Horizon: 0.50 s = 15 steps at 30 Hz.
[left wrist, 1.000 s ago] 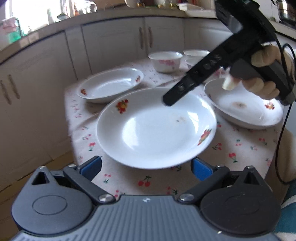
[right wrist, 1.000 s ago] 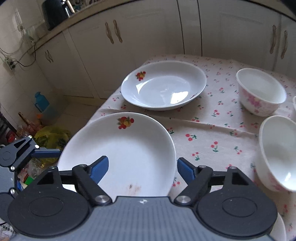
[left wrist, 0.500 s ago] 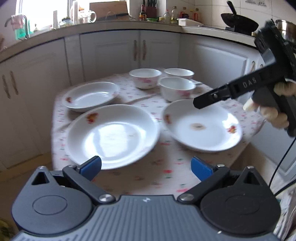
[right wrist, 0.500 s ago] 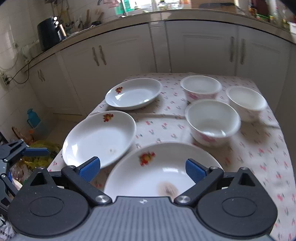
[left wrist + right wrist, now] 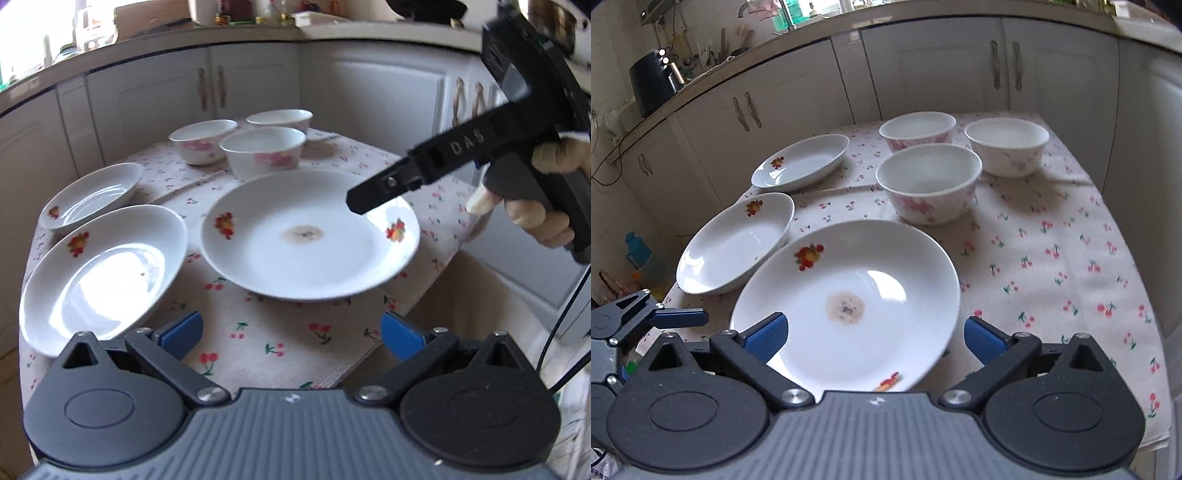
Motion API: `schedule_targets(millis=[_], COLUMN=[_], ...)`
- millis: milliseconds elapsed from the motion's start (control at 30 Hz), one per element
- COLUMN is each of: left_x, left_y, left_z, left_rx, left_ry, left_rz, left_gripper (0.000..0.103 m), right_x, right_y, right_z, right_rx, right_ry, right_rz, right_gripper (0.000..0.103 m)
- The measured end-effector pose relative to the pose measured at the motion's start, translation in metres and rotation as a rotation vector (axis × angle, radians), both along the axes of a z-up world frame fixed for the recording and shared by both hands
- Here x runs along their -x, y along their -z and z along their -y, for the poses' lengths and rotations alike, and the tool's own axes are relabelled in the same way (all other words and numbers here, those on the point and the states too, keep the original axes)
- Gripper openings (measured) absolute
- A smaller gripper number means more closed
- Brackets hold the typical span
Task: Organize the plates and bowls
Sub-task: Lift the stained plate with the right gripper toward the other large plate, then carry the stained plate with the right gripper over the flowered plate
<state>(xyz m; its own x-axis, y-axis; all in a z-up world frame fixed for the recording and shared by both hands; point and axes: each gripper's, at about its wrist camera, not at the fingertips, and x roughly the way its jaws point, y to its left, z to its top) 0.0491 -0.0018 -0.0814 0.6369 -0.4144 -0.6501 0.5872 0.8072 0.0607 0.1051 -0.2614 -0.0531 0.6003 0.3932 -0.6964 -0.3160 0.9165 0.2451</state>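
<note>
White kitchen cabinets [image 5: 923, 66] all around, with a small table under a cherry-print tablecloth [image 5: 1052, 258] in the middle.

Laid out on the cloth, left to right across the front: fruit-print plate [image 5: 735, 243] at the left edge, then stained plate [image 5: 849, 295] (brownish smear dead centre) just beside it, rims close. Cannot tell whether the rims touch. Set behind these, a smaller far plate [image 5: 801, 162], apart from both.

Grouped at the back right: three white bowls with pink flowers. Near bowl [image 5: 929, 184] just behind the stained plate; rear-left bowl [image 5: 918, 129] and rear-right bowl [image 5: 1006, 146] behind it, close together, all upright and unstacked.

Right gripper [image 5: 873, 338]: tilted down over the near rim of the stained plate, jaws opening and already very wide, blue pads [image 5: 764, 338] clear of the plate on both sides, gripping nothing. Seen from the left wrist as a black finger over the plate's right rim, held by a hand [image 5: 546, 192].

Left gripper [image 5: 291, 332]: jaws spread wide, empty, poised above bare cloth at the table's near edge, short of both front plates.
</note>
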Motion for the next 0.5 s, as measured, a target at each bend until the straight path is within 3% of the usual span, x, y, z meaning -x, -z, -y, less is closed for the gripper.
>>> schedule_targets(millis=[233,500], left_x=[-0.012,-0.025], left_y=[0.01,0.015], left_z=[0.014,0.015], left_rx=[-0.017,0.005], left_ry=[0.025,0.049], left_rz=[0.001,0.002], left_gripper=[0.102,0.101], right_x=[-0.011,-0.027], right_y=[0.015,0.023], right_z=[0.004,0.004], right_rx=[-0.021,-0.038], right_ry=[-0.004,-0.025], right_rz=[-0.026,-0.056], right_gripper=[0.099,0.079])
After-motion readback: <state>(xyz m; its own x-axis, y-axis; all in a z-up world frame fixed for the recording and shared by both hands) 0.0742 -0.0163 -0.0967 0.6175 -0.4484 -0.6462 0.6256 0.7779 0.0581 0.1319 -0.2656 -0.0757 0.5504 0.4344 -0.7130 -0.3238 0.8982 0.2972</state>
